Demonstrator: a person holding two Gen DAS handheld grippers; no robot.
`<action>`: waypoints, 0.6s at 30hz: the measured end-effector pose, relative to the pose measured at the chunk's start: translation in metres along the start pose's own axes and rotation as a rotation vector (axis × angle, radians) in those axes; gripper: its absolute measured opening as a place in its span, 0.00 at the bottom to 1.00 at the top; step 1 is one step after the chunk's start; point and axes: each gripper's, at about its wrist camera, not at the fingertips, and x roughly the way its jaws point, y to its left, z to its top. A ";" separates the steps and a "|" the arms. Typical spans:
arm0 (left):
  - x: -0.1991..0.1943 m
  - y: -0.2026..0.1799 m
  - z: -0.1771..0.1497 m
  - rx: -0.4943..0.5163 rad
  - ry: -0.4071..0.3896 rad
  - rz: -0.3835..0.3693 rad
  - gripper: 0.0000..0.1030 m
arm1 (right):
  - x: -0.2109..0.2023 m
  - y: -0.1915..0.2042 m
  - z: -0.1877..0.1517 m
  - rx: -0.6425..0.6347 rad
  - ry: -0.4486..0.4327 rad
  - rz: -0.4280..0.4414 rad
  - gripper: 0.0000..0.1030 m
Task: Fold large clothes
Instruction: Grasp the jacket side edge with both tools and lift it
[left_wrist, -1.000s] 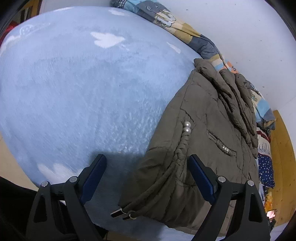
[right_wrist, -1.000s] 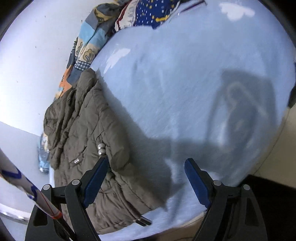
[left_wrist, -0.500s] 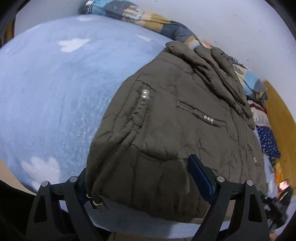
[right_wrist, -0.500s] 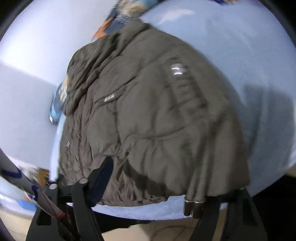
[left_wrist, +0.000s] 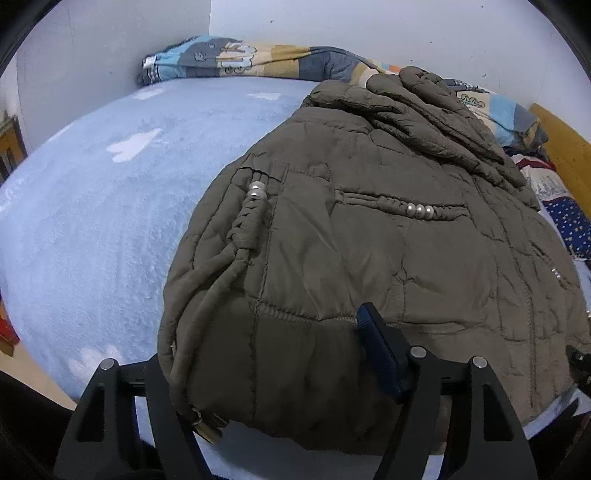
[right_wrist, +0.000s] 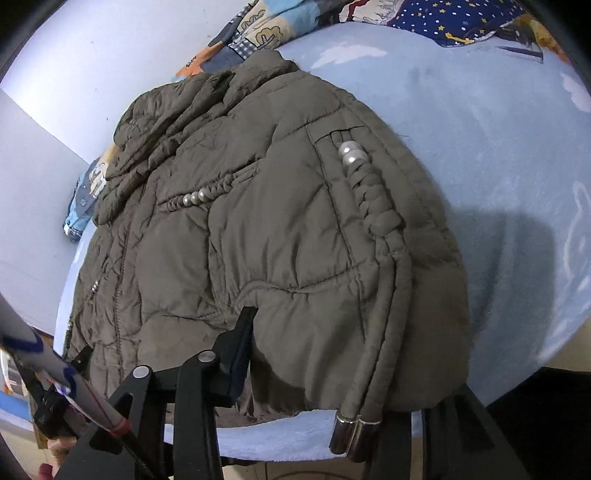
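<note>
An olive-brown puffer jacket (left_wrist: 369, 240) (right_wrist: 258, 221) with pearl beads lies flat on a light blue fleece blanket (left_wrist: 92, 221) (right_wrist: 498, 147). At its near hem, my left gripper (left_wrist: 266, 339) straddles the corner by the braided drawcord (left_wrist: 229, 258). Its jaws are closing with the hem between them. The blue right pad (left_wrist: 376, 350) rests against the fabric and the left finger is hidden behind the jacket's edge. My right gripper (right_wrist: 343, 350) is also closing on the hem. Its left finger (right_wrist: 240, 339) digs into puckered fabric and its right finger is hidden under the cloth beside the metal cord ends (right_wrist: 354, 435).
A patterned quilt (left_wrist: 229, 59) (right_wrist: 266, 29) is bunched along the white wall behind the jacket. Dark blue starred fabric (right_wrist: 443, 18) lies at the bed's far end, by a wooden board (left_wrist: 565, 147). A white rod with blue and red marks (right_wrist: 37, 354) crosses the right view's lower left.
Both views swung from the blanket onto the jacket. Both pairs of jaws narrowed, the right more, and the hem now sits between each pair of fingers.
</note>
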 end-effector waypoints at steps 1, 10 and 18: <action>0.001 -0.001 -0.001 0.007 -0.008 0.010 0.70 | 0.000 0.000 0.000 -0.008 -0.001 -0.004 0.47; 0.004 -0.004 -0.002 0.009 -0.037 0.047 0.74 | -0.001 -0.003 -0.002 0.008 -0.007 0.000 0.48; 0.007 -0.008 -0.003 0.059 -0.039 0.083 0.80 | -0.001 -0.003 -0.002 0.029 -0.011 0.001 0.52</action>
